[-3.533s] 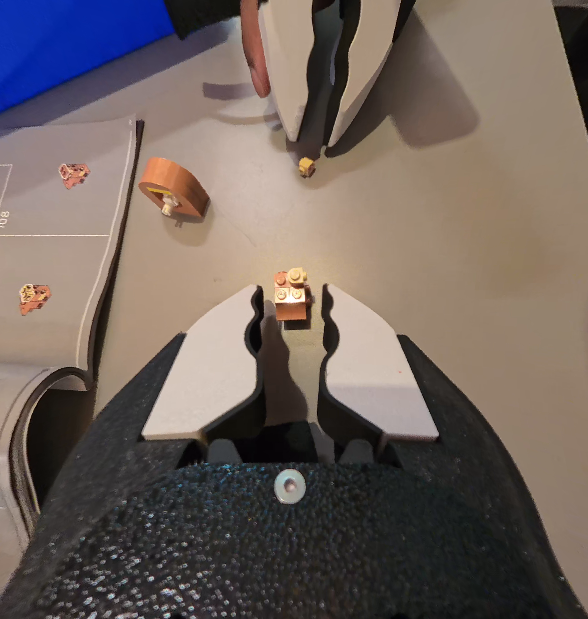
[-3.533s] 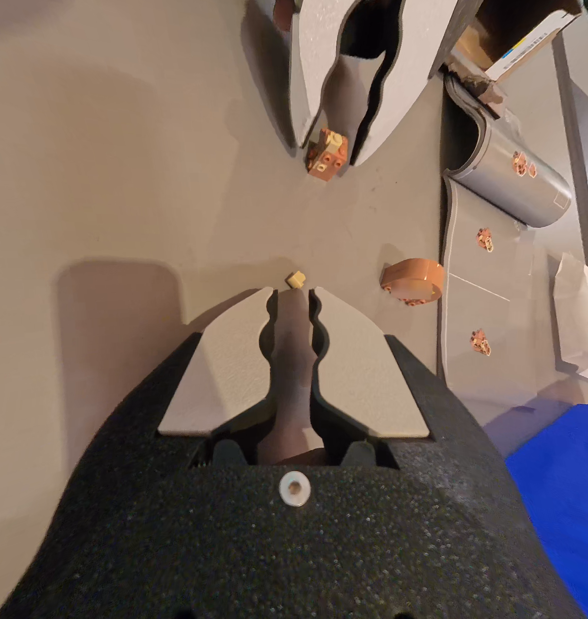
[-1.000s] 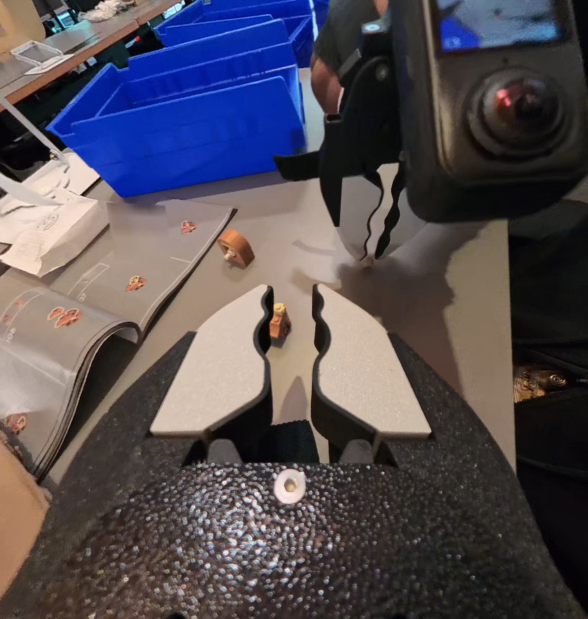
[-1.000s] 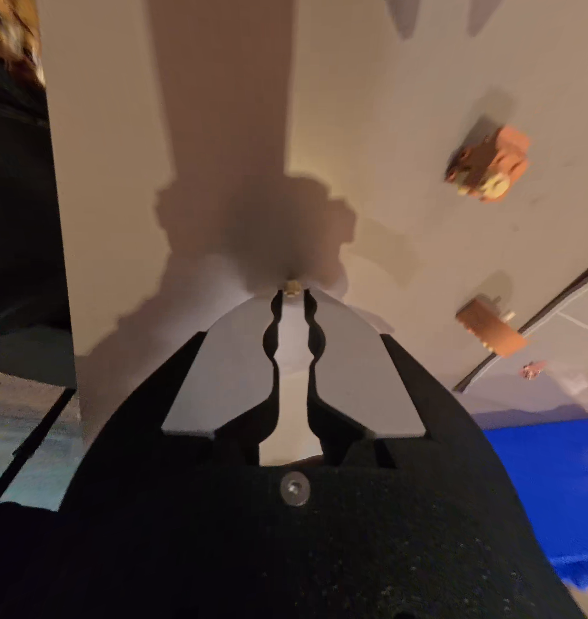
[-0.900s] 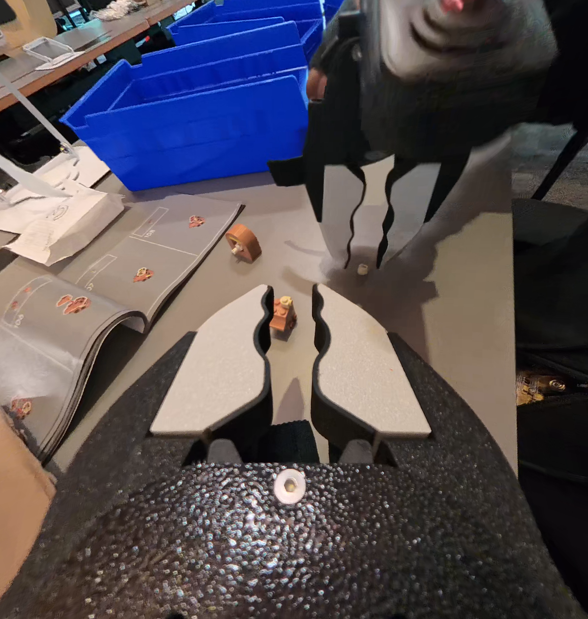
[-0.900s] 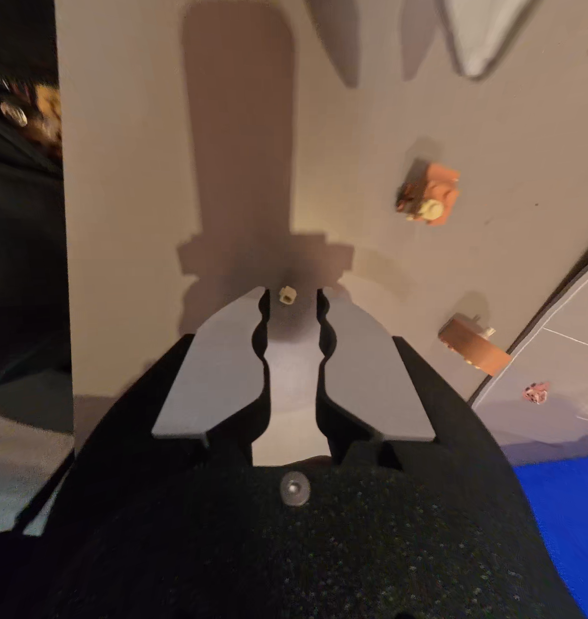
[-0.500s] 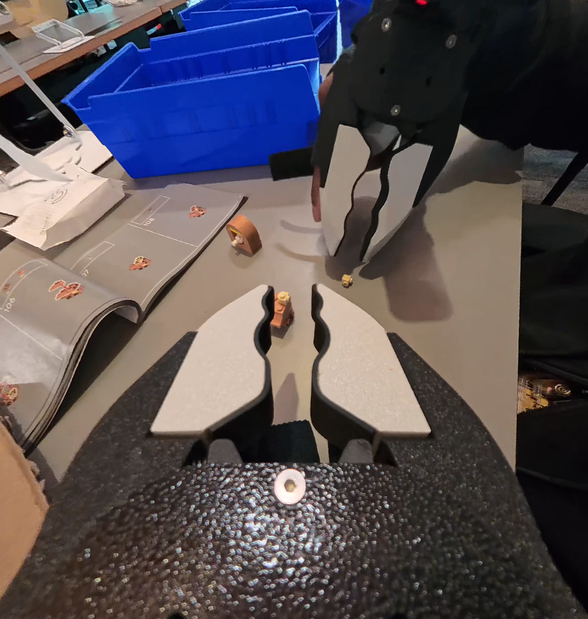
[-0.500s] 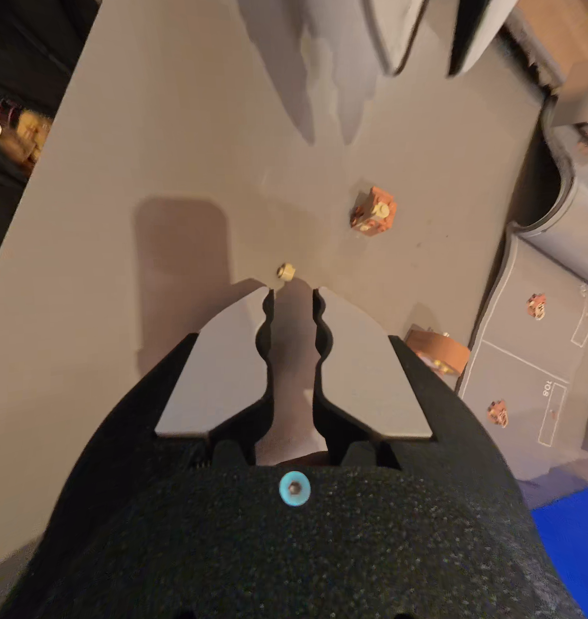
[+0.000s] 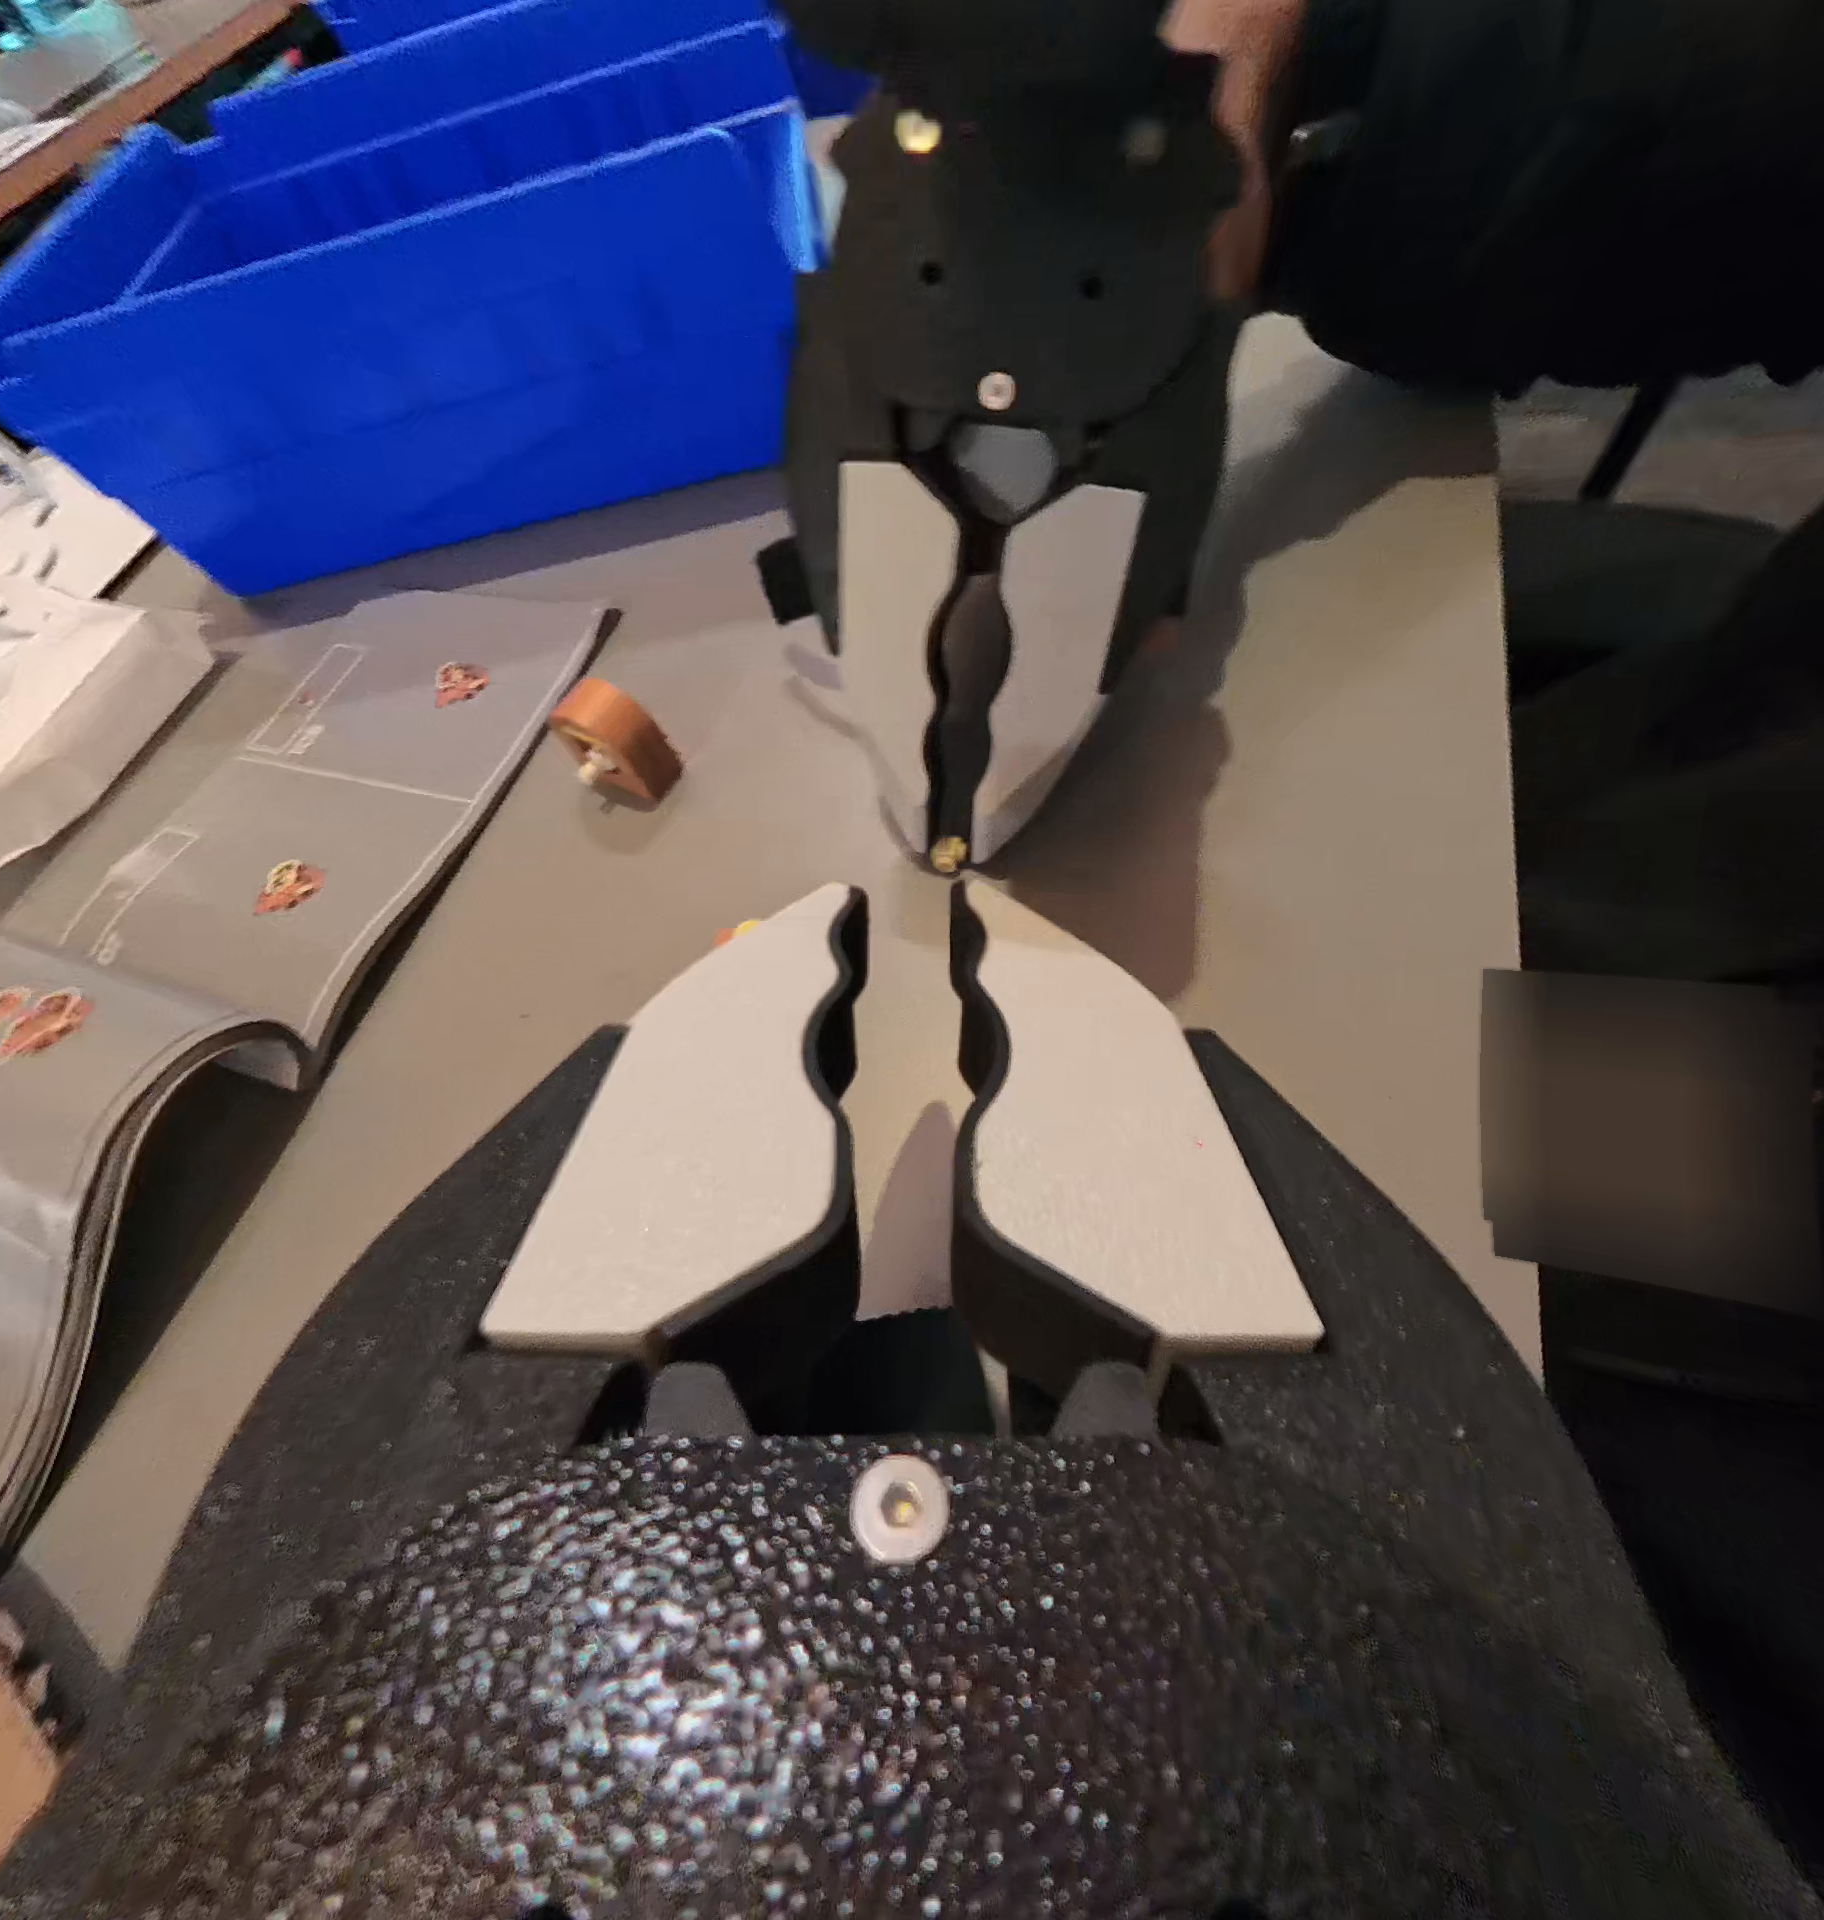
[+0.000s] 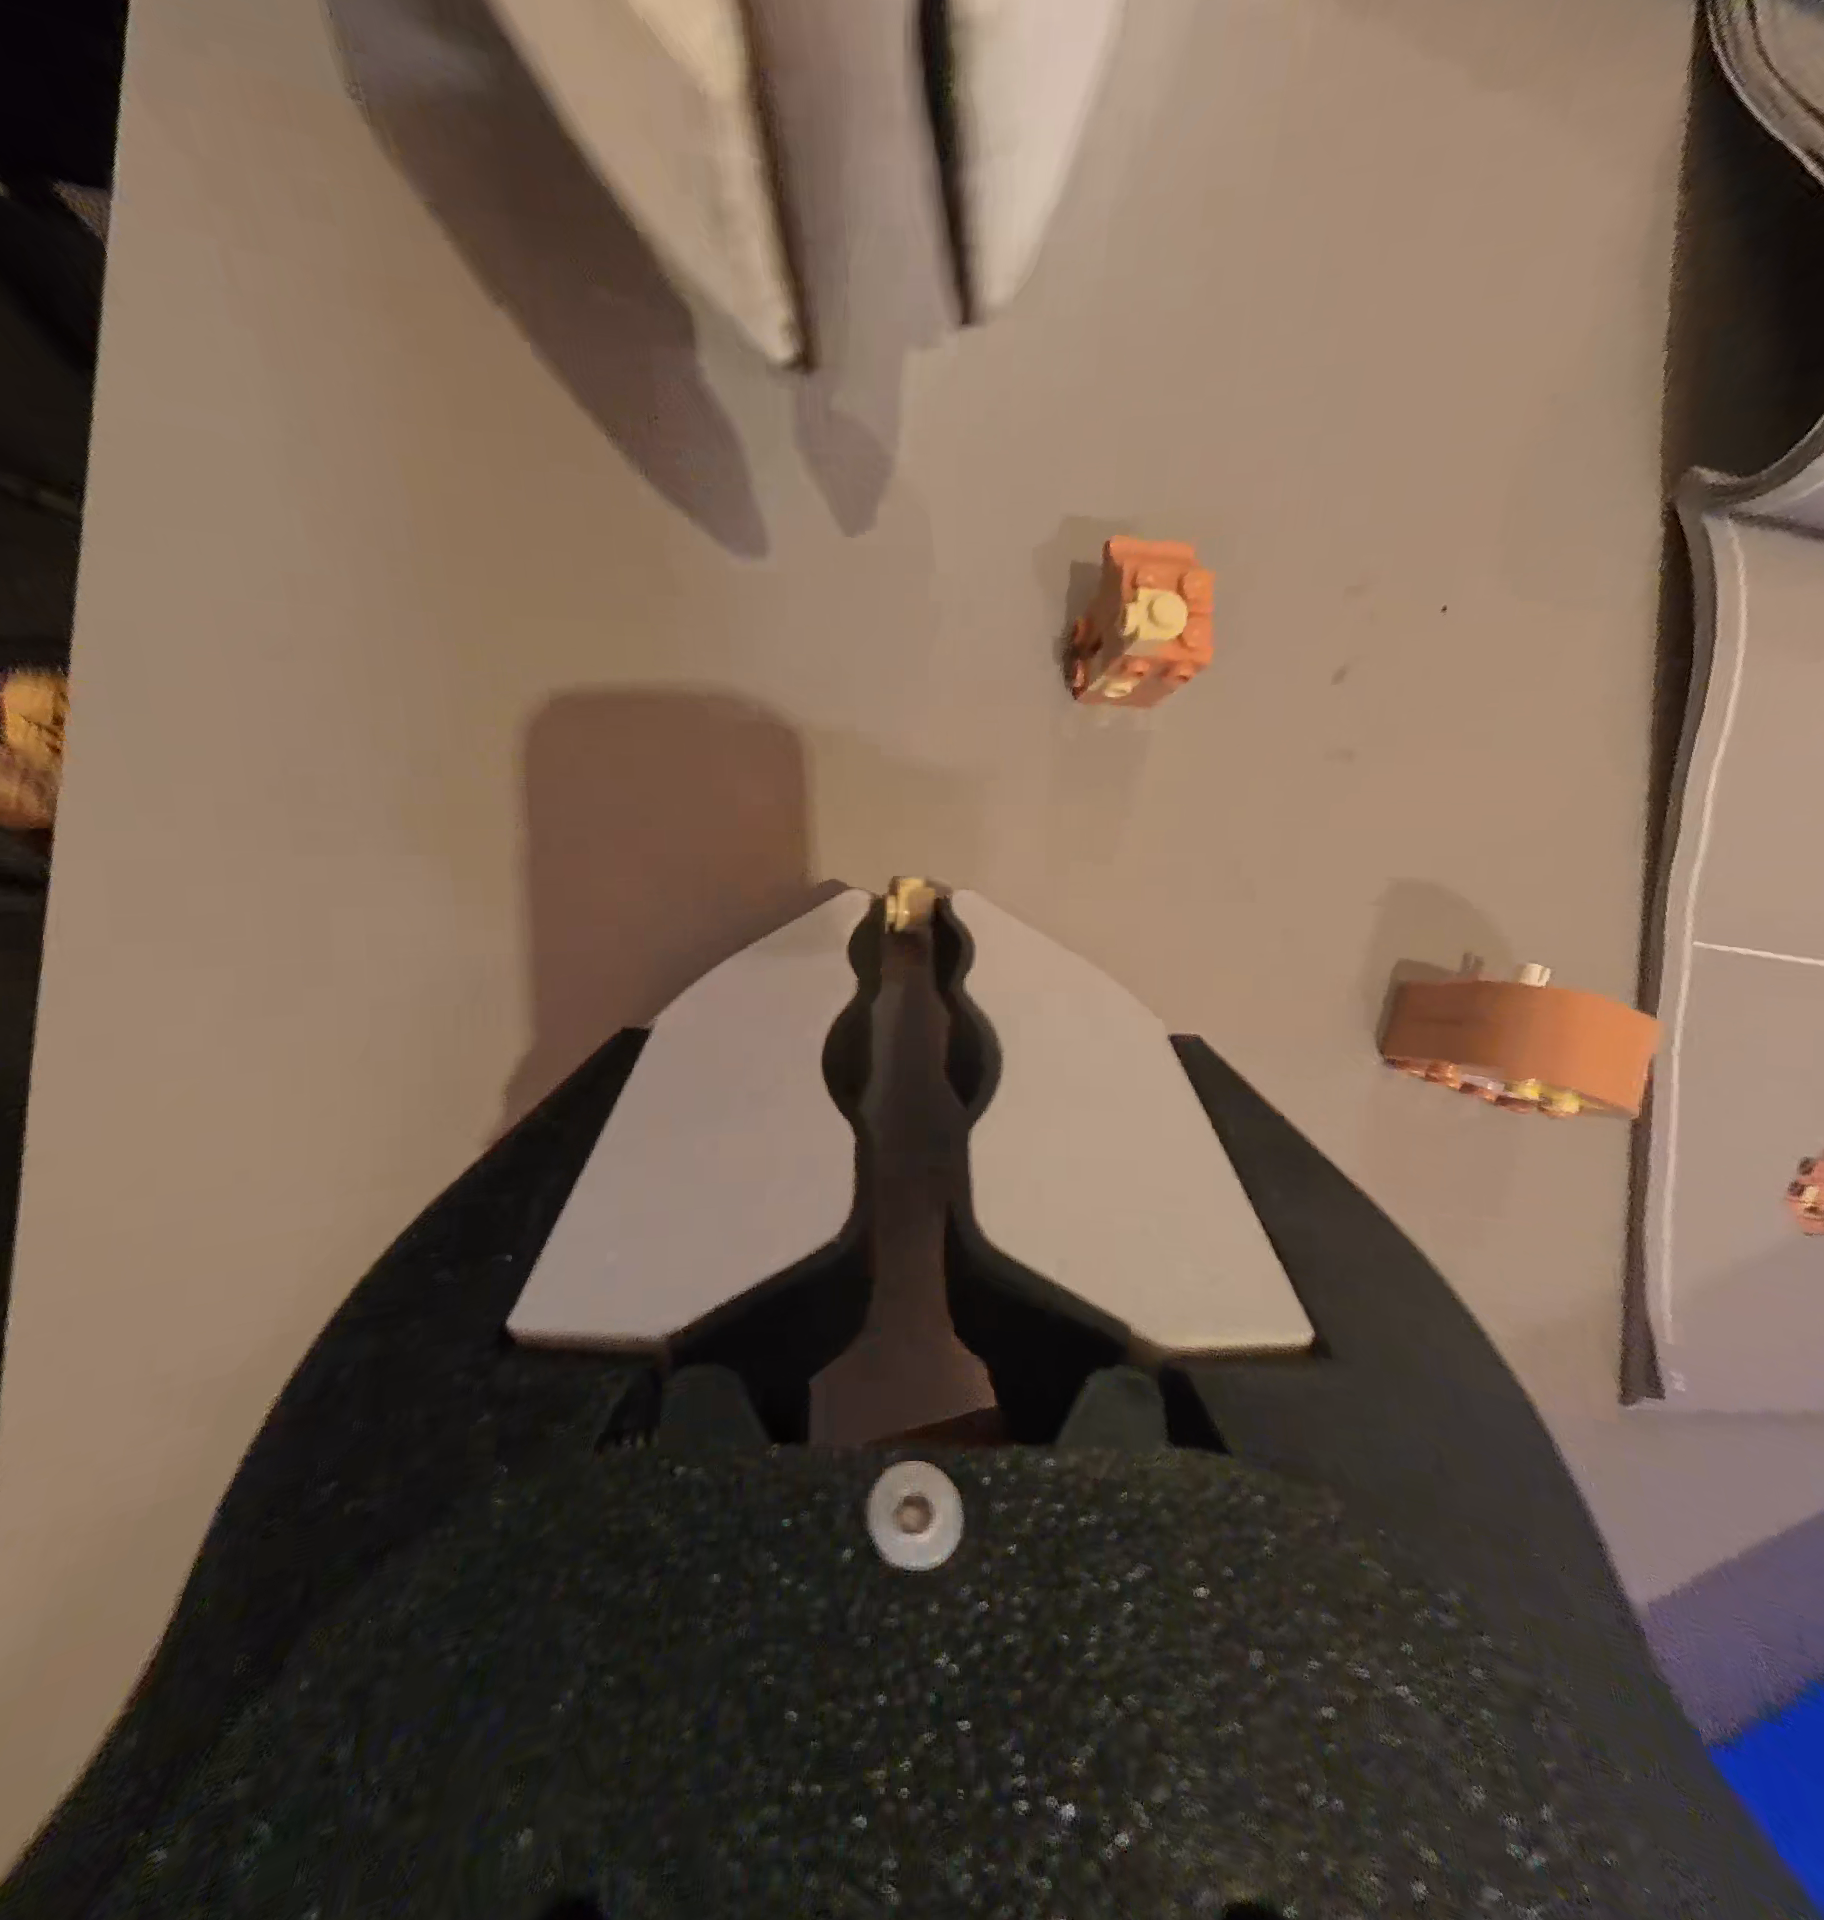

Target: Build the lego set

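My right gripper (image 10: 910,904) is shut on a tiny tan round stud piece (image 10: 908,902), pinched at the very fingertips just above the grey table (image 10: 368,623). The left wrist view shows it too (image 9: 947,854), between the right gripper's tips (image 9: 949,847). My left gripper (image 9: 908,904) is open with nothing between its fingers, and points at the right gripper's tips. A small brown brick assembly with a tan stud (image 10: 1142,623) lies on the table. In the left wrist view only a sliver of it (image 9: 733,928) shows beside my left finger. The left gripper's fingers (image 10: 742,208) show at the top of the right wrist view.
A brown round piece with a white peg (image 9: 617,740) lies by an open grey booklet (image 9: 264,831). Blue bins (image 9: 420,312) stand behind it, white paper bags (image 9: 35,707) at far left. The table's edge (image 9: 1505,727) runs on the right, beside a person's dark clothing. The tips of one gripper are about 8 cm away from the tips of the other.
My right gripper has closed on the tan stud piece, which lay loose before its tips. My left gripper has shifted right, so the brown assembly is no longer between its fingers, and its jaws have narrowed.
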The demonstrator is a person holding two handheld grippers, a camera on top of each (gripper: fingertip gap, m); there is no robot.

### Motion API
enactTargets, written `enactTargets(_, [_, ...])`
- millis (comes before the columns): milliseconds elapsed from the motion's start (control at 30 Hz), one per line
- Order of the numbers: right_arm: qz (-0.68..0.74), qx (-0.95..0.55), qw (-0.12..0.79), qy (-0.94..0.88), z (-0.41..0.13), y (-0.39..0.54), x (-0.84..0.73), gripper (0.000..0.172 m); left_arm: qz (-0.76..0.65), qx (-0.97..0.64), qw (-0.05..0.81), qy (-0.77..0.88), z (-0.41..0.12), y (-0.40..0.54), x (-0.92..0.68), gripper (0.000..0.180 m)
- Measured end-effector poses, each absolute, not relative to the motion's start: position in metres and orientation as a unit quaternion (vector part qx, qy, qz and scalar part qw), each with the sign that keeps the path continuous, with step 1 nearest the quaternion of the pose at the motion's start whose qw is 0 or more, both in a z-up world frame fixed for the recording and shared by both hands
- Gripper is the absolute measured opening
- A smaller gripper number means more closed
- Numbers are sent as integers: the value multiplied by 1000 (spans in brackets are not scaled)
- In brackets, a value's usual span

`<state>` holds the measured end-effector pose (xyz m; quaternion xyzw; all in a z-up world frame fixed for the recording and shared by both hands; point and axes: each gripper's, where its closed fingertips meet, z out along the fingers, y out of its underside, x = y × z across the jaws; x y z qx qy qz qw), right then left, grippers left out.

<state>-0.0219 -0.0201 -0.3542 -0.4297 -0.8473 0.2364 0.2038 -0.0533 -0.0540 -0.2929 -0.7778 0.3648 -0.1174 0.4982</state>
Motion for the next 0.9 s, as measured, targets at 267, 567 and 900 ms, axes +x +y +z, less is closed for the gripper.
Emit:
enactTargets(267, [424,-453,175,-765,-319,-58,-23,8,-118,-753,489,425,-304,-59,-33,12])
enactTargets(567, [557,-411,50,-720,-289,-88,2,8,-84,-614,569,541,-280,-85,-1,10])
enactTargets(900, [566,-406,21,-717,-289,-94,4,8,-51,-582,562,586,-288,-91,5,8])
